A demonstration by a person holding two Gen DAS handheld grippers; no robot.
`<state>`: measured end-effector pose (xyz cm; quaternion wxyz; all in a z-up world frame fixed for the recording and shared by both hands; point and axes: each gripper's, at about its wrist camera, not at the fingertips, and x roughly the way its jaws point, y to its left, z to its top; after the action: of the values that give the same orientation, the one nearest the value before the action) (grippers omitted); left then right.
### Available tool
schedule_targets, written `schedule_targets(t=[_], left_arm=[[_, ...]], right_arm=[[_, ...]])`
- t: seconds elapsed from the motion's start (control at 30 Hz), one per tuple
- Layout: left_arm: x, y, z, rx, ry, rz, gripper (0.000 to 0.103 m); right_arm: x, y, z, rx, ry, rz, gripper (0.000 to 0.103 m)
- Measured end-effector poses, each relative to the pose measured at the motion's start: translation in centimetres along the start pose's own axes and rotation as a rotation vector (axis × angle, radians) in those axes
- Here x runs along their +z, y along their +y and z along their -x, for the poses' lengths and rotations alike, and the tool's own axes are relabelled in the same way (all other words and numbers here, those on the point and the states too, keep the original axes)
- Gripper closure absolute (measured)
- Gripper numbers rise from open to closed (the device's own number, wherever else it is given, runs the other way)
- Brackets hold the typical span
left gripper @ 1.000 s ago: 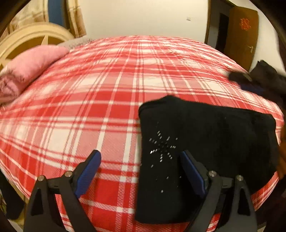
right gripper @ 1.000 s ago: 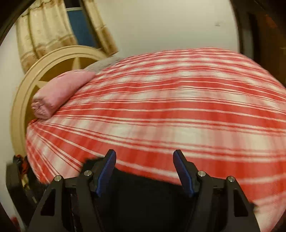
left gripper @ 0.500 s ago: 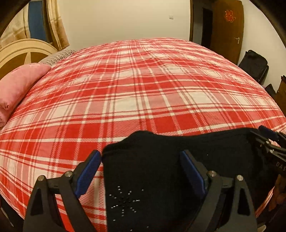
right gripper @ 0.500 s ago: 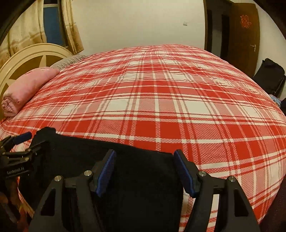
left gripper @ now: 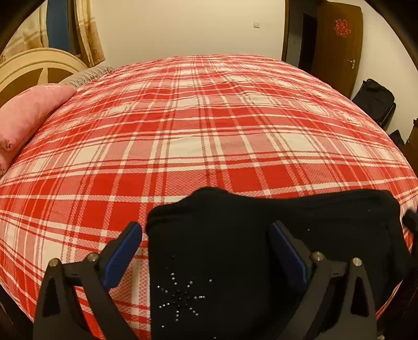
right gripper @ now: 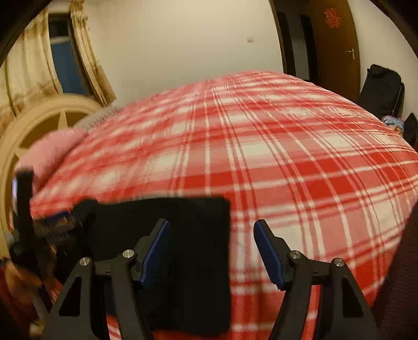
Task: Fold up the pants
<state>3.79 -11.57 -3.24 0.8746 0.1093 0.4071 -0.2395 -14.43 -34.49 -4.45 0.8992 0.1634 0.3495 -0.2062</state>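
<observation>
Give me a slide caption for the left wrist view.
Open left gripper above folded black pants on a red plaid bed.

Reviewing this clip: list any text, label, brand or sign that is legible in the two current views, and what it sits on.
No word or number can be read in either view.
Red paper emblem on the brown door: a decorative character, too small to read with certainty.
Rhinestone starburst on the black pants: a pattern, not text.
Wall plate: blank as far as visible.

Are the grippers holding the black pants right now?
No. The left gripper, its jaws opening, and the open right gripper hold nothing; the folded black pants lie on the bed.
</observation>
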Motion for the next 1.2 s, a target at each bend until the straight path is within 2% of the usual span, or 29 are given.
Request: schedule_targets(t=[0.1,0.17,0.33,0.47,0.6,0.7,0.93,1.0,1.2], left_arm=[[0.0,0.1,-0.1,-0.006,0.004,0.009,0.002],[0.0,0.1,-0.2,-0.004,0.004,0.005,0.001],[-0.1,-0.1,0.2,0.007,0.003,-0.013,0.001],[-0.3,0.0,1.6,-0.005,-0.006,-0.054,0.001],[-1.1,0.8,3.3,-0.061,-0.031,-0.038,0.001],[-1.8,1.0,3.7,-0.086,-0.03,-0.018,0.002],[-3.4,0.3,3.3,-0.091,0.007,-0.033,0.002],[-3.7,0.0,2.9,-0.074,0.027,-0.047,0.002],[-4.1,-0.1,2.7,-0.088,0.039,-0.034,0.002]], right_arm=[[-1.4,-0.6,-0.9,0.025,0.05,-0.049,0.035],[-1.8,-1.0,-1.0,0.044,0.051,-0.084,0.035],[-1.8,-0.9,-0.9,0.05,0.064,-0.079,0.035],[-0.9,-1.5,1.0,0.064,0.0,-0.092,0.035],[-0.3,-2.2,2.4,0.061,-0.043,-0.111,0.035],[-0.7,-1.8,2.5,0.005,-0.036,-0.068,0.035],[-1.4,-1.3,2.5,0.067,-0.012,-0.079,0.035],[-1.5,-1.3,2.3,0.068,-0.006,-0.083,0.035],[-1.8,-1.5,1.7,0.057,0.013,-0.099,0.035]])
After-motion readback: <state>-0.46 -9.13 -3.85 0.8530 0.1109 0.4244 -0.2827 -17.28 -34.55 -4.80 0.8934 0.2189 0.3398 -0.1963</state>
